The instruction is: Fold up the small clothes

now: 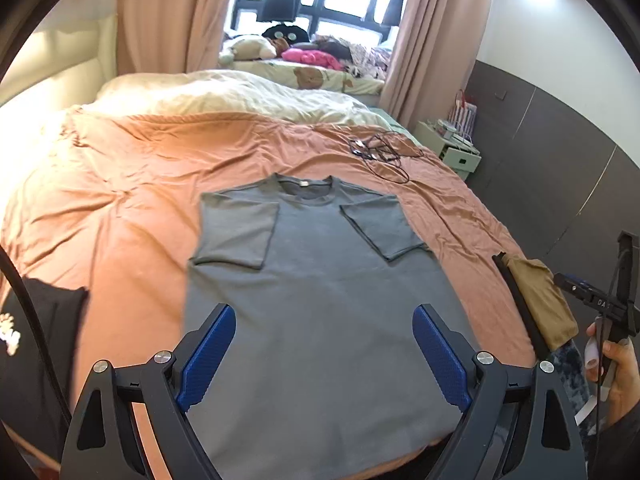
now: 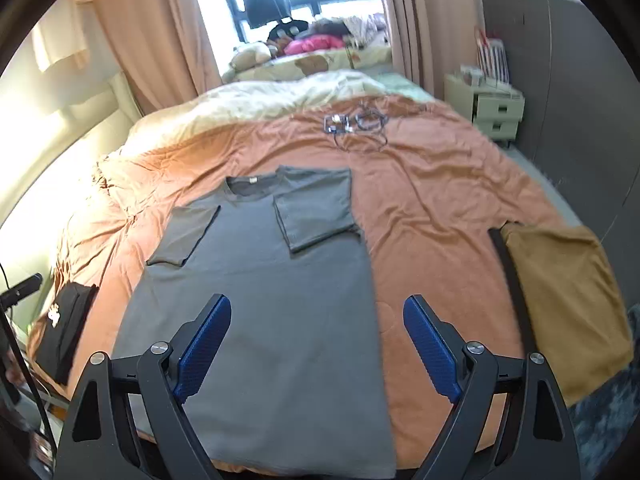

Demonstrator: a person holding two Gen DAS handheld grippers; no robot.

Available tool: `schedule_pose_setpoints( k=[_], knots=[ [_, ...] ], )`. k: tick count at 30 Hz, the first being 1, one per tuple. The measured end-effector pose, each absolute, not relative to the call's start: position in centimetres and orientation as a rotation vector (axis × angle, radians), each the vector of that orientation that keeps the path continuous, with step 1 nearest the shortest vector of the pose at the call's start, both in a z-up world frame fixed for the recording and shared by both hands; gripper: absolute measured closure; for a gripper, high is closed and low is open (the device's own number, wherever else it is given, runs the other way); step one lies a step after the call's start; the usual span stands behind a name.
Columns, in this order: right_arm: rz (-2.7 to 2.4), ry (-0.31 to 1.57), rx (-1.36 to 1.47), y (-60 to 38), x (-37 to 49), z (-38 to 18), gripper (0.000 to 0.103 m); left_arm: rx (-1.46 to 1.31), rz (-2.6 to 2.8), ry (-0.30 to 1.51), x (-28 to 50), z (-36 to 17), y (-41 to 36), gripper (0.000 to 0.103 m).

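Observation:
A grey T-shirt (image 1: 316,248) (image 2: 256,268) lies flat, front up, on the orange bedsheet (image 1: 132,200) (image 2: 432,184), collar away from me. Both short sleeves are folded inward onto the chest: the left sleeve (image 1: 236,232) (image 2: 188,236) and the right sleeve (image 1: 380,228) (image 2: 316,216). My left gripper (image 1: 323,314) hovers open above the shirt's lower half, with nothing between its blue pads. My right gripper (image 2: 317,304) is open too, above the shirt's right edge near the hem, and holds nothing. In the left wrist view a hand (image 1: 616,364) grips the other tool's handle at the right.
A folded black garment (image 1: 40,340) (image 2: 68,328) lies at the bed's left edge. A folded mustard garment (image 1: 540,300) (image 2: 560,292) lies at the right edge. Tangled cables (image 1: 380,152) (image 2: 356,124) sit beyond the shirt. A cream duvet (image 1: 224,96) and bedside drawers (image 2: 496,108) are farther back.

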State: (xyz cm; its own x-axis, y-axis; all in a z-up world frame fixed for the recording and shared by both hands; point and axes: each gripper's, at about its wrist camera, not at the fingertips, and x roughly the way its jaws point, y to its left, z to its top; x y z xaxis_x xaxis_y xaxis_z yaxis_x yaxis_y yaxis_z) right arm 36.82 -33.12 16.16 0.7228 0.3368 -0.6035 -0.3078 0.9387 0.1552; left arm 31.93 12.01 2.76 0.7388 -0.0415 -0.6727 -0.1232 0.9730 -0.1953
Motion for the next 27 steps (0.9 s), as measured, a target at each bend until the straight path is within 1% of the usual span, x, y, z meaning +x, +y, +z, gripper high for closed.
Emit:
schedule_pose_setpoints(
  k=[7,9,11,14,16,22,27],
  knots=[
    [0.387,0.59,-0.044,-33.7,30.1,15.6,0.016,-0.187,0.094,0.714,25.6,2.7,12.5,0.011],
    [0.374,0.595,-0.046,-34.1,28.8,15.0,0.016,-0.191,0.094,0.712,24.4,2.4,12.8,0.005],
    [0.361,0.581,-0.082,-34.2,27.7,14.5,0.016,-0.189,0.095,0.703,23.0,2.0,13.0,0.002],
    [0.358,0.583,-0.099,-34.2,25.9,14.1,0.015,-0.189,0.107,0.692,21.1,1.3,13.4,0.001],
    [0.339,0.609,-0.104,-34.2,25.3,13.9,0.008,-0.2,0.116,0.692,19.9,0.6,13.9,0.001],
    [0.376,0.602,-0.02,-36.3,23.4,13.4,0.008,-0.214,0.138,0.688,16.1,-1.4,15.3,0.001],
    [0.402,0.613,0.037,-38.8,22.0,11.6,0.008,-0.251,0.157,0.689,13.4,-3.2,16.9,0.001]
  ],
)
